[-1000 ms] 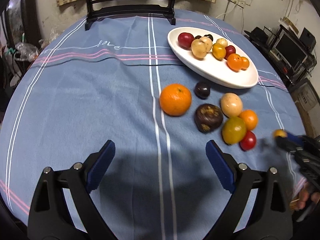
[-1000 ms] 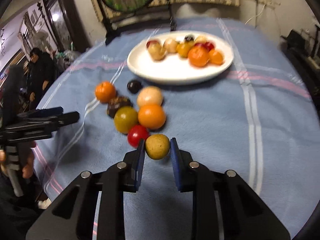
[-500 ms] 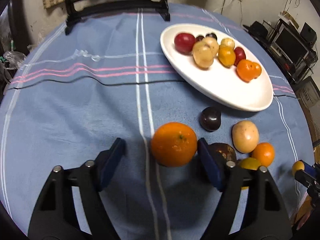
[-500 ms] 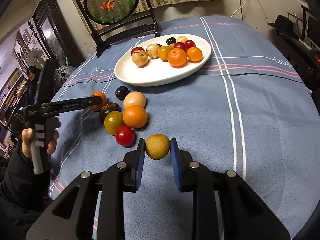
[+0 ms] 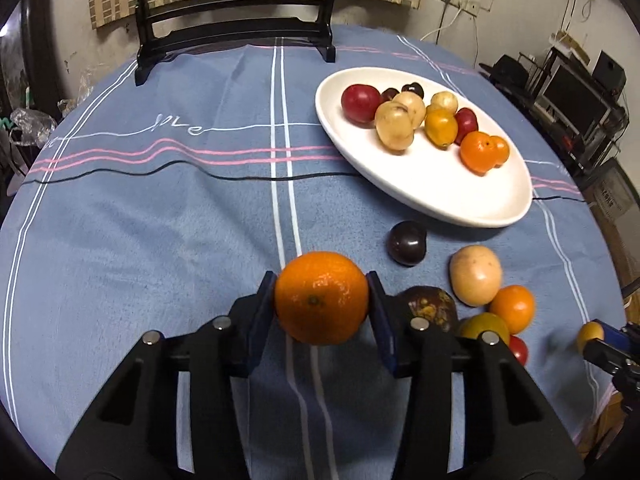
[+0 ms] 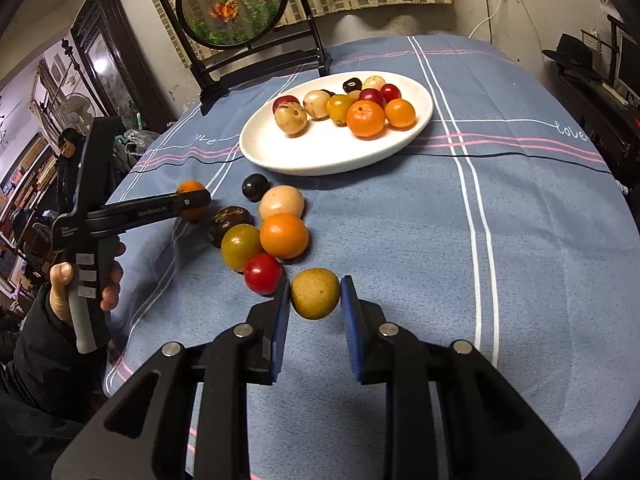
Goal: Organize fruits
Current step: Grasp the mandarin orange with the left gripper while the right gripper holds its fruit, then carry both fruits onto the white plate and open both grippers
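My left gripper (image 5: 321, 304) is shut on a large orange (image 5: 321, 298) and holds it just above the blue cloth. My right gripper (image 6: 315, 298) is shut on a small yellow-brown fruit (image 6: 315, 293); that fruit also shows in the left wrist view (image 5: 590, 335). A white oval plate (image 5: 472, 200) with several fruits sits at the back right; in the right wrist view the plate (image 6: 280, 152) lies ahead. Loose fruits lie near it: a dark plum (image 5: 406, 243), a pale round fruit (image 5: 475, 275), a brown fruit (image 5: 430, 307), a small orange (image 5: 513, 309), a green-yellow fruit (image 6: 241, 246) and a red tomato (image 6: 263, 273).
A black-framed round screen (image 6: 232, 4) stands at the table's far edge. The round table carries a blue striped cloth (image 5: 160, 216). Shelves and electronics (image 5: 576, 92) stand off to the right. The hand holding the left gripper (image 6: 86, 280) is at the table's left edge.
My left gripper moved forward to the large orange, closed on it and holds it. My right gripper keeps its hold on the yellow-brown fruit.
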A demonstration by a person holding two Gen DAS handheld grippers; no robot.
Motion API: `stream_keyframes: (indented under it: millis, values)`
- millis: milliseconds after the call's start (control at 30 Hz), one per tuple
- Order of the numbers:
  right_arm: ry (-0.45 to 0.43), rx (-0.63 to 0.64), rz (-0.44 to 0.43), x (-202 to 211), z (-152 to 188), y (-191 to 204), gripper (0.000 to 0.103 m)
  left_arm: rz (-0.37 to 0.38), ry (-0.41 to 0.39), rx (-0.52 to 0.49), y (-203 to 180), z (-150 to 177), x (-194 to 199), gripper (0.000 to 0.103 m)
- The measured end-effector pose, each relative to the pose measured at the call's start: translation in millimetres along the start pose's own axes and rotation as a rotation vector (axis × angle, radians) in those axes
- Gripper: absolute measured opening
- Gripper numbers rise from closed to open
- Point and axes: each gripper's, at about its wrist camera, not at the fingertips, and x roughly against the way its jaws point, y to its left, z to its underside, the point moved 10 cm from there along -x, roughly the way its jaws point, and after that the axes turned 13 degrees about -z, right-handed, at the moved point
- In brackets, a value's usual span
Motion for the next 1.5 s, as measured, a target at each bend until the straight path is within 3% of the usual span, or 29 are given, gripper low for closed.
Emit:
stream_keyframes:
  millis: [500,733,900,1067,1267,1500]
  values:
    - [0.022,0.029,-0.011,-14,-6,15,0.026,0.099,-0.079,0.034,7,20,69,0.045]
    - [0.017,0.138,0.031,-17,-46,22,0.026,0.095,-0.11,-0.026,-18,-25,73,0.045]
    - [0.018,0.225,0.038,-37,-100,30,0.026,0.081,-0.115,-0.064,-40,-80,52,0.045]
    - [0.051,0.255,0.05,-83,-147,14,0.026,0.058,-0.063,-0.06,-50,-111,11,0.045]
    - [0.125,0.263,0.057,-132,-160,-7,0.026,0.065,0.003,-0.022,-50,-126,-32,0.045]
    - [0.125,0.278,0.054,-152,-175,-16,0.026,0.051,0.026,-0.021,-50,-133,-53,0.046]
